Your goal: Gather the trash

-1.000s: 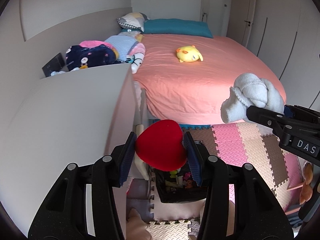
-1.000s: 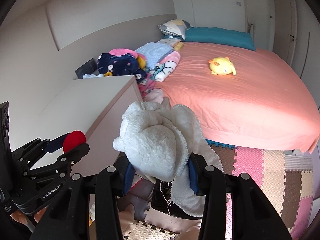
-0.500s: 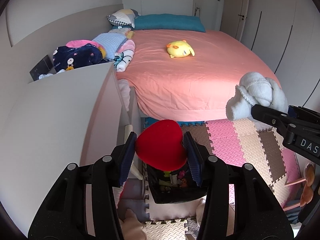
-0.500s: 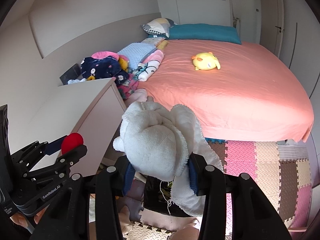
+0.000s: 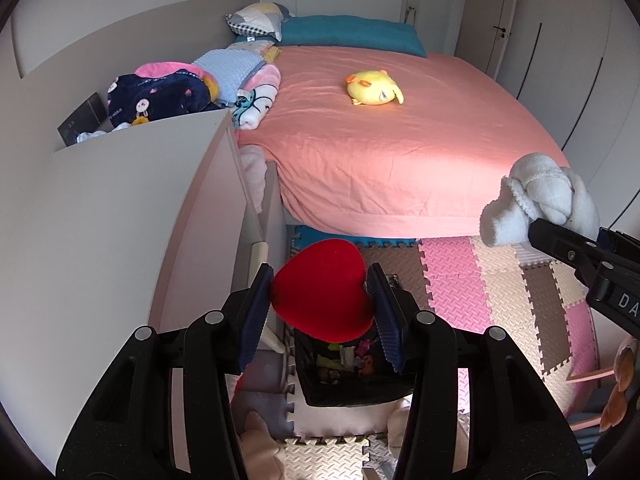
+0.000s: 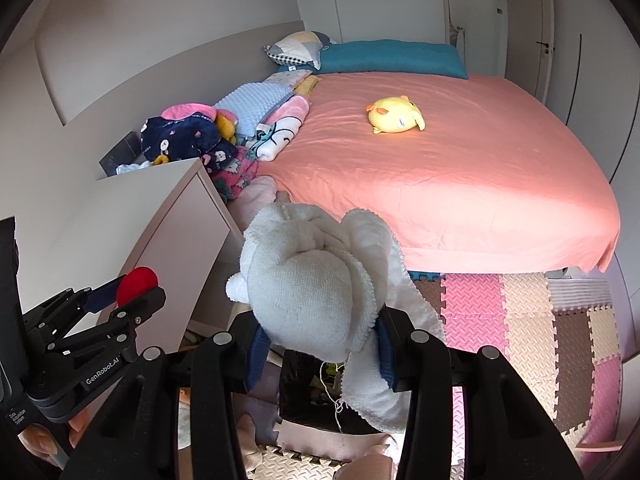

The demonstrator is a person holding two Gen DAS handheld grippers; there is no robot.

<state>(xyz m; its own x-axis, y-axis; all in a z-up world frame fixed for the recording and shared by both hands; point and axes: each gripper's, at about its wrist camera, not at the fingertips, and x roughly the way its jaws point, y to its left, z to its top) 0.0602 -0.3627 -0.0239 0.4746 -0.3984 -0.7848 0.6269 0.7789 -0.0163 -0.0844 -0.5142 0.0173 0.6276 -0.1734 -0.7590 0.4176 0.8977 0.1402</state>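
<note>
Two items held: red heart cushion (image 5: 323,290) pinched in left hand-held gripper (image 5: 320,312), white towel bundle (image 6: 316,284) in right hand-held gripper (image 6: 320,348); both carried slightly nearer black bin (image 5: 352,376), drop judged next

A yellow plush (image 5: 374,88) is being carried by the bed (image 5: 400,148); a bin (image 5: 352,376) is being borne by the floor mat (image 5: 500,300).

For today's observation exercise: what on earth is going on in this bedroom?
A person is tidying with two handheld grippers. The left gripper clamps a red heart plush; the right gripper clamps a white plush toy. Both hang above a dark bin on the foam floor mat, beside the bed.
</note>
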